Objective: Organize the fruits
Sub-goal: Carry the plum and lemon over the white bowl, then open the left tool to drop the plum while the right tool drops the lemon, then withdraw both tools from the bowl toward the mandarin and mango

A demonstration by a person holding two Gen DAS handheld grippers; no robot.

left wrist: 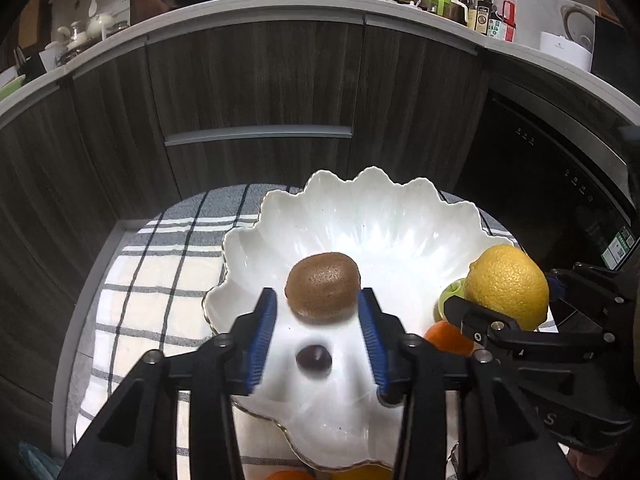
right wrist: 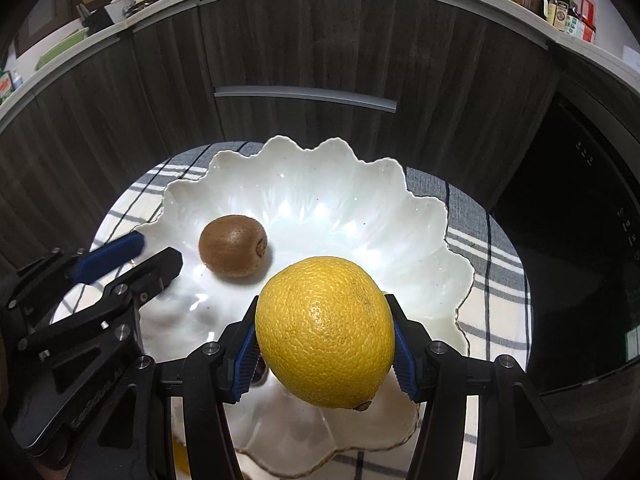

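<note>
A white scalloped bowl (left wrist: 400,216) (right wrist: 320,184) stands on a checked cloth. A brown kiwi (left wrist: 322,287) (right wrist: 233,245) lies in it, with a small dark fruit (left wrist: 313,359) nearer me. My left gripper (left wrist: 318,300) is open just behind the kiwi, not touching it; it also shows in the right wrist view (right wrist: 154,250). My right gripper (right wrist: 322,312) is shut on a large yellow lemon (right wrist: 325,332) (left wrist: 508,286) held above the bowl's near right side. An orange (left wrist: 448,336) and a green fruit (left wrist: 452,294) lie beside the bowl.
The checked cloth (left wrist: 160,280) (right wrist: 492,272) covers a small round table. Dark wood cabinets (left wrist: 260,92) stand close behind it, with a black appliance (left wrist: 540,184) at right. The counter above holds pans and bottles. More orange and yellow fruit (left wrist: 360,474) peeks from under the bowl's near edge.
</note>
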